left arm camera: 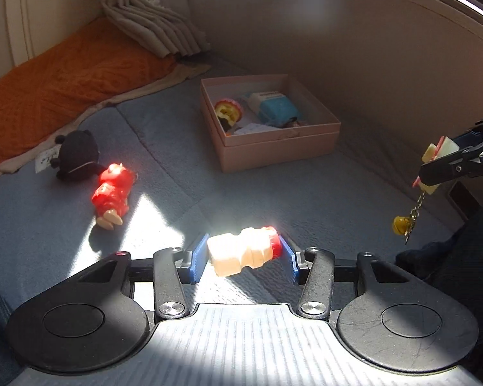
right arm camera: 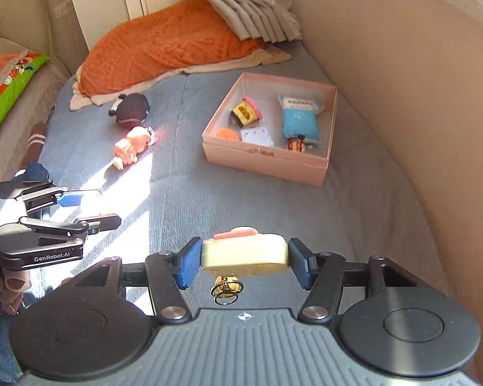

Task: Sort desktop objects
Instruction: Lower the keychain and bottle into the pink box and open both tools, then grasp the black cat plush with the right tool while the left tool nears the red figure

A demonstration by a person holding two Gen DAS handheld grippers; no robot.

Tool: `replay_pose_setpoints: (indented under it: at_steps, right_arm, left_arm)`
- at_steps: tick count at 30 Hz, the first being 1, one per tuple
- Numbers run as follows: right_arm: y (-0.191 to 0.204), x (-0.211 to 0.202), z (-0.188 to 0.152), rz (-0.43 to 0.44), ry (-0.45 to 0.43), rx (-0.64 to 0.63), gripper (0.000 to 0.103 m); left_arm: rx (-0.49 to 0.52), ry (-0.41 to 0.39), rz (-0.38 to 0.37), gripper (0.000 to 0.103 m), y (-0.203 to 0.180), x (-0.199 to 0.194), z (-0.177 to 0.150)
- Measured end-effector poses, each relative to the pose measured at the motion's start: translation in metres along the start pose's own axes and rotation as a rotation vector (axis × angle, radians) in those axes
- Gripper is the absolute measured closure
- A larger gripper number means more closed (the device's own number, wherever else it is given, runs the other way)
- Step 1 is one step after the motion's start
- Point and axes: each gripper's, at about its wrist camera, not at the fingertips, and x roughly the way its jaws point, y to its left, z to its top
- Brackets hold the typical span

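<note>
- Pink box (right arm camera: 267, 157) is holding a blue packet (right arm camera: 301, 119) and small toys.
- Left tool (left arm camera: 243, 257) is clamping a bottle (left arm camera: 244, 252); right tool (right arm camera: 243, 259) is clamping a keychain (right arm camera: 244, 254).
- Blue mat (right arm camera: 190, 199) is catching sunlight.

The pale peach bottle-shaped toy with a red cap (left arm camera: 244, 251) looks like smooth, glossy plastic. The blue-grey cushion (right arm camera: 209, 199) is matt, finely ribbed cloth. The pink square box (right arm camera: 267, 160) looks like matt cardboard. The orange blanket (right arm camera: 164, 51) is textured cloth, and the black round plush toy (left arm camera: 77, 157) is fuzzy.
</note>
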Motion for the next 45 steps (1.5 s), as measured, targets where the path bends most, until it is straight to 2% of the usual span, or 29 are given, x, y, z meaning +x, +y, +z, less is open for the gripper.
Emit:
replay_pose_setpoints:
  at_steps: [5,8,11,12,13,14,15,17,19,21,26,29,32,34,37,38,41,45]
  right_arm:
    - [-0.027,-0.029,0.050,0.004,-0.173,0.089,0.045]
    - [-0.029,-0.015,0.093,0.015,-0.240,0.108,0.045]
    - [-0.049,0.016,0.143,0.049,-0.271,0.166,0.045]
    - [-0.055,0.027,0.156,0.043,-0.285,0.186,0.044]
    - [-0.061,0.039,0.169,0.031,-0.293,0.211,0.040]
    - [-0.066,0.050,0.177,0.024,-0.292,0.234,0.038]
    - [-0.071,0.058,0.180,0.019,-0.289,0.259,0.036]
    - [-0.078,0.071,0.175,0.020,-0.282,0.274,0.031]
    - [-0.079,0.084,0.160,-0.021,-0.277,0.257,0.026]
    - [-0.076,0.102,0.142,-0.074,-0.239,0.222,0.026]
    - [-0.047,0.143,0.101,-0.116,-0.105,0.094,0.022]
    - [-0.011,0.157,0.086,-0.116,-0.076,-0.020,0.019]
    - [0.030,0.168,0.083,-0.058,-0.056,-0.109,0.018]
    - [0.056,0.177,0.088,-0.008,-0.039,-0.142,0.018]
    - [0.096,0.194,0.108,0.067,-0.026,-0.164,0.016]
    - [0.113,0.204,0.122,0.093,-0.022,-0.173,0.015]
    - [0.156,0.234,0.158,0.166,-0.005,-0.166,0.003]
    - [0.205,0.289,0.203,0.240,0.020,-0.086,0.001]
  left_arm:
    - [0.058,-0.136,-0.008,0.051,-0.023,-0.002,0.055]
    - [0.072,-0.183,0.014,0.051,-0.026,0.021,0.091]
    - [0.092,-0.248,0.036,0.051,-0.025,0.049,0.130]
    - [0.099,-0.262,0.052,0.049,-0.024,0.062,0.145]
    - [0.101,-0.254,0.058,0.036,-0.022,0.071,0.153]
    - [0.095,-0.239,0.062,0.029,-0.019,0.081,0.161]
    - [0.079,-0.226,0.070,0.029,-0.014,0.088,0.163]
    - [0.061,-0.198,0.059,0.021,-0.006,0.093,0.153]
    - [0.053,-0.156,0.069,0.016,0.008,0.096,0.125]
    - [0.051,-0.096,0.089,0.016,0.021,0.100,0.094]
    - [-0.032,0.069,0.170,0.016,0.075,0.099,0.015]
    - [-0.125,0.097,0.238,0.013,0.107,0.086,-0.009]
    - [-0.223,0.063,0.339,0.008,0.139,0.071,-0.020]
    - [-0.305,0.052,0.397,0.008,0.159,0.067,-0.024]
    - [-0.429,0.062,0.370,0.008,0.179,0.067,-0.028]
    - [-0.440,0.068,0.353,0.008,0.179,0.069,-0.028]
    - [-0.389,0.086,0.316,0.007,0.162,0.079,-0.027]
    - [-0.385,0.097,0.283,0.006,0.148,0.089,-0.029]
